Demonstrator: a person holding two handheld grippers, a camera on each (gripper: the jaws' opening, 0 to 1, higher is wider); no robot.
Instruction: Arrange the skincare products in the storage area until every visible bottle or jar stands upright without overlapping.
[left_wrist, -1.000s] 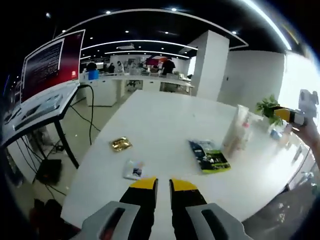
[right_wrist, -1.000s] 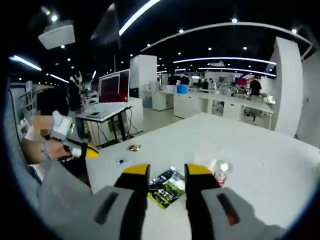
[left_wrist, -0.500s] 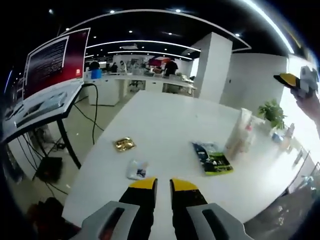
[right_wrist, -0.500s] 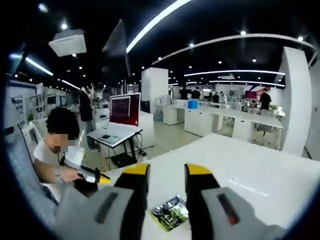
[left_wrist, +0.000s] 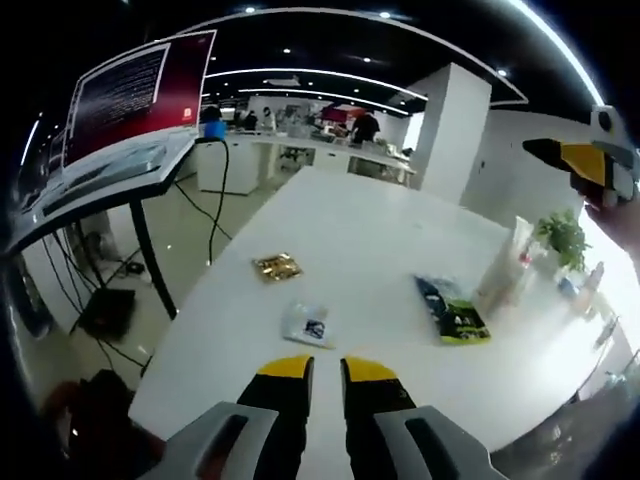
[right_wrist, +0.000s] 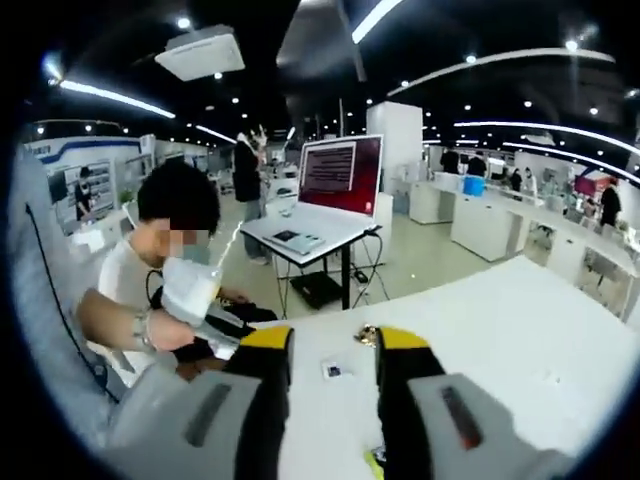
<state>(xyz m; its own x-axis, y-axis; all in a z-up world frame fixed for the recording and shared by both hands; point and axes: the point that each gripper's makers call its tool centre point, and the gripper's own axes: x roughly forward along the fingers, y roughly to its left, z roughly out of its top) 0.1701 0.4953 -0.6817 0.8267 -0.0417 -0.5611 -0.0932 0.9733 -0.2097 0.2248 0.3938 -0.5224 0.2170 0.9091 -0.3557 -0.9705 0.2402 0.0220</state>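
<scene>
Left gripper (left_wrist: 316, 368) hovered low over the near edge of the white bench (left_wrist: 350, 230), its yellow-tipped fingers (left_wrist: 285, 370) drawn nearly together with only a narrow slit between them and nothing in it — closed, empty. Right gripper (right_wrist: 333, 345) was raised well above the bench and turned back toward the seated person (right_wrist: 160, 270); its fingers (right_wrist: 262, 345) stood apart around empty air. In the left gripper view it showed as a yellow-and-black tip at the far right (left_wrist: 580, 165).

Skincare products: a pale tube (left_wrist: 503, 265) stood upright at the right side of the bench, with a few small bottles (left_wrist: 590, 285) further right, near a potted plant (left_wrist: 565, 235); glare washed them out, so I could not tell whether all stood upright. Flat items lay apart on the bench — a gold sachet (left_wrist: 277, 267), a white sachet (left_wrist: 309, 324) and a dark green packet (left_wrist: 452, 312), the last just beside the tube.

Judgement: neither gripper was committed to an object; the raised right one suggests a reposition, not a grasp. Next reach likely goes toward the right-side cluster.
</scene>
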